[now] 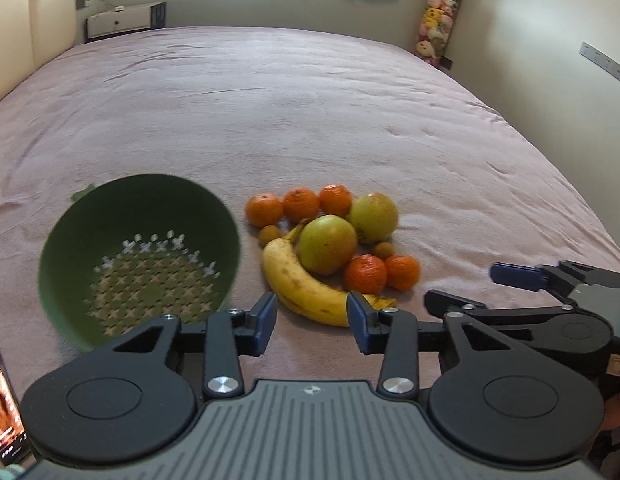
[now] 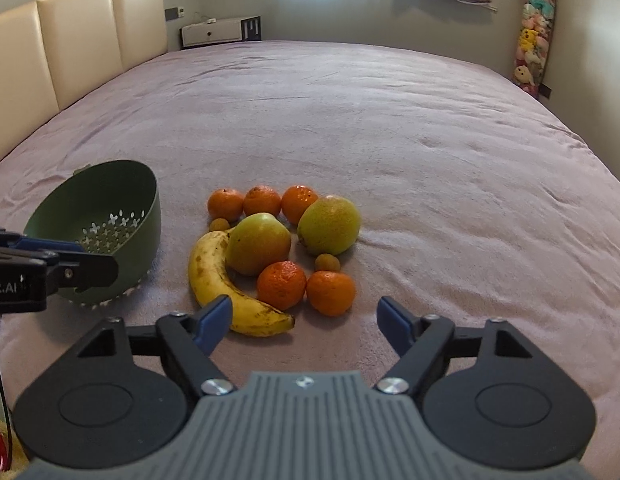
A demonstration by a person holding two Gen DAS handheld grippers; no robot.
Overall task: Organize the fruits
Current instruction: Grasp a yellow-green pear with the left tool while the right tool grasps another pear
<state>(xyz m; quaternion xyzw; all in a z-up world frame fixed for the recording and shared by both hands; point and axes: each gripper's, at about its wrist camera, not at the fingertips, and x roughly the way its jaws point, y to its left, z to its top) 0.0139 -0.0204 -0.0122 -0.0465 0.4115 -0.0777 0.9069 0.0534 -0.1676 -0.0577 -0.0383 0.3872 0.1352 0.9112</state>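
A pile of fruit lies on the pink bed cover: a yellow banana (image 1: 302, 284) (image 2: 218, 280), two green-yellow apples (image 1: 328, 244) (image 2: 258, 243) (image 2: 329, 225), several oranges (image 1: 364, 274) (image 2: 281, 284) and two small brown fruits (image 2: 327, 263). A green colander bowl (image 1: 138, 256) (image 2: 106, 224) sits tilted to the left of the pile. My left gripper (image 1: 312, 322) is open and empty, just short of the banana's near end. My right gripper (image 2: 304, 322) is open and empty, in front of the banana and the near oranges. The right gripper also shows in the left wrist view (image 1: 462, 288).
The bed cover (image 2: 430, 160) stretches far behind and to the right of the fruit. A padded headboard (image 2: 70, 40) runs along the left. A white bedside cabinet (image 2: 218, 32) and a hanging holder of plush toys (image 2: 534, 40) stand at the far wall.
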